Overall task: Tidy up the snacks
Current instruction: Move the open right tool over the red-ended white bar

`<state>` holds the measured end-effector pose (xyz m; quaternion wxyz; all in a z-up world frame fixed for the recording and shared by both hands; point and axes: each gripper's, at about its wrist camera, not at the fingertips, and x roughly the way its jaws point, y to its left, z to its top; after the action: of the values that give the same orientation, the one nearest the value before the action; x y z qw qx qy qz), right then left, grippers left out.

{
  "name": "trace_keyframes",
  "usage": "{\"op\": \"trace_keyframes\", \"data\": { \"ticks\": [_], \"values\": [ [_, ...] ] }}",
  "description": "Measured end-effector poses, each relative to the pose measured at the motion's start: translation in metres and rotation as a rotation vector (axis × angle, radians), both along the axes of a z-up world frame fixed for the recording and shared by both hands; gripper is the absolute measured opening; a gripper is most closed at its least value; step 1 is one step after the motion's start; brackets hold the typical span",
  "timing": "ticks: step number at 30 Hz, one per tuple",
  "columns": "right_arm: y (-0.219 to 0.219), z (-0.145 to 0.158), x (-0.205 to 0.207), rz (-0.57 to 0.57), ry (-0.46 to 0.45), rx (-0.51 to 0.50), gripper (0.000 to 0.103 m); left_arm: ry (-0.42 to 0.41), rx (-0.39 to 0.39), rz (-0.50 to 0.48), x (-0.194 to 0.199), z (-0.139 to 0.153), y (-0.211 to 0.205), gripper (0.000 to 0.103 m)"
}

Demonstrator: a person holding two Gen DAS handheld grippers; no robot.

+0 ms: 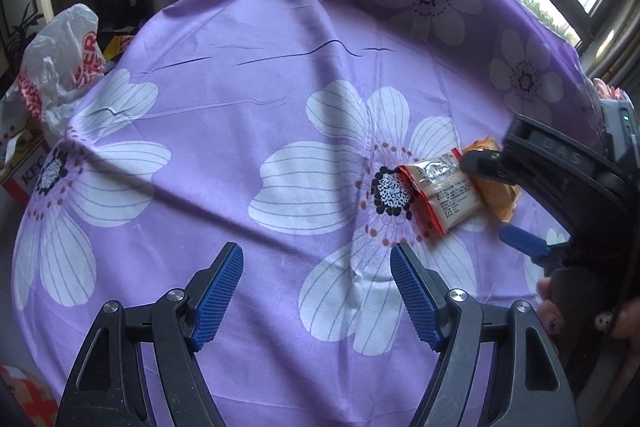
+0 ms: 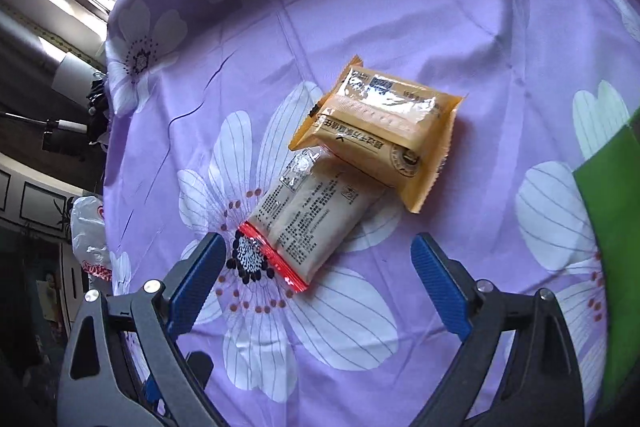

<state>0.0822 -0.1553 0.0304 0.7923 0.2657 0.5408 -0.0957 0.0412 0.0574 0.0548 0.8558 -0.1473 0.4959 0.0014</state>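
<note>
Two snack packets lie on a purple flowered tablecloth (image 2: 400,19). An orange packet (image 2: 380,131) rests partly on a beige packet with red ends (image 2: 308,223). My right gripper (image 2: 316,251) is open and empty, hovering just above and in front of the beige packet. In the left wrist view the beige packet (image 1: 444,191) and the orange packet (image 1: 496,195) lie at the right, with the right gripper (image 1: 500,199) over them. My left gripper (image 1: 316,255) is open and empty, to the left of the packets above the cloth (image 1: 240,107).
A green flat object (image 2: 608,227) lies at the right edge of the table. A white plastic bag (image 1: 60,67) and a KFC box (image 1: 24,171) sit beyond the table's left edge. Windows are behind the table.
</note>
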Motion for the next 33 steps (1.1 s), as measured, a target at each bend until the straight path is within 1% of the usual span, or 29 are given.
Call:
{"op": "trace_keyframes", "data": {
  "ticks": [2, 5, 6, 8, 10, 11, 12, 15, 18, 25, 27, 28, 31, 33],
  "values": [
    [0.011, -0.01, 0.017, -0.022, 0.038, -0.065, 0.095, 0.008, -0.001, 0.013, 0.002, -0.001, 0.007, 0.076],
    [0.027, -0.026, 0.042, 0.001, 0.105, -0.151, 0.096, 0.024, 0.02, 0.056, 0.004, -0.003, 0.019, 0.076],
    [0.033, -0.028, 0.046, 0.002, 0.117, -0.204, 0.096, 0.026, 0.024, 0.068, 0.004, -0.003, 0.022, 0.076],
    [0.046, -0.029, 0.05, 0.023, 0.107, -0.301, 0.096, 0.023, 0.019, 0.074, 0.003, -0.002, 0.028, 0.076],
    [0.056, -0.033, 0.049, 0.066, 0.112, -0.36, 0.096, 0.021, 0.001, 0.078, 0.002, -0.002, 0.031, 0.076],
    [0.06, -0.033, 0.048, 0.083, 0.094, -0.383, 0.095, 0.021, -0.006, 0.079, 0.002, -0.001, 0.032, 0.076],
    [0.062, -0.032, 0.044, 0.092, 0.08, -0.385, 0.092, 0.021, -0.009, 0.079, 0.002, -0.001, 0.032, 0.076],
    [0.06, -0.025, 0.031, 0.117, 0.052, -0.386, 0.07, 0.017, -0.014, 0.064, 0.002, 0.0, 0.029, 0.076],
    [0.059, -0.02, 0.018, 0.189, 0.039, -0.347, 0.067, 0.02, -0.014, 0.049, 0.003, -0.001, 0.025, 0.076],
    [0.062, -0.004, -0.036, 0.329, 0.007, -0.254, 0.067, 0.018, -0.005, 0.037, 0.002, 0.0, 0.02, 0.076],
    [0.058, 0.003, -0.053, 0.374, -0.005, -0.221, 0.067, 0.024, 0.003, 0.033, 0.001, -0.001, 0.017, 0.076],
    [0.049, 0.002, -0.058, 0.399, -0.012, -0.206, 0.068, 0.027, 0.008, 0.03, 0.001, -0.002, 0.015, 0.076],
    [0.043, 0.007, -0.077, 0.466, -0.036, -0.184, 0.068, 0.03, 0.02, 0.019, 0.0, -0.003, 0.009, 0.076],
    [0.042, 0.008, -0.085, 0.492, -0.023, -0.176, 0.07, 0.035, 0.025, 0.013, 0.0, -0.004, 0.005, 0.076]
  ]
}}
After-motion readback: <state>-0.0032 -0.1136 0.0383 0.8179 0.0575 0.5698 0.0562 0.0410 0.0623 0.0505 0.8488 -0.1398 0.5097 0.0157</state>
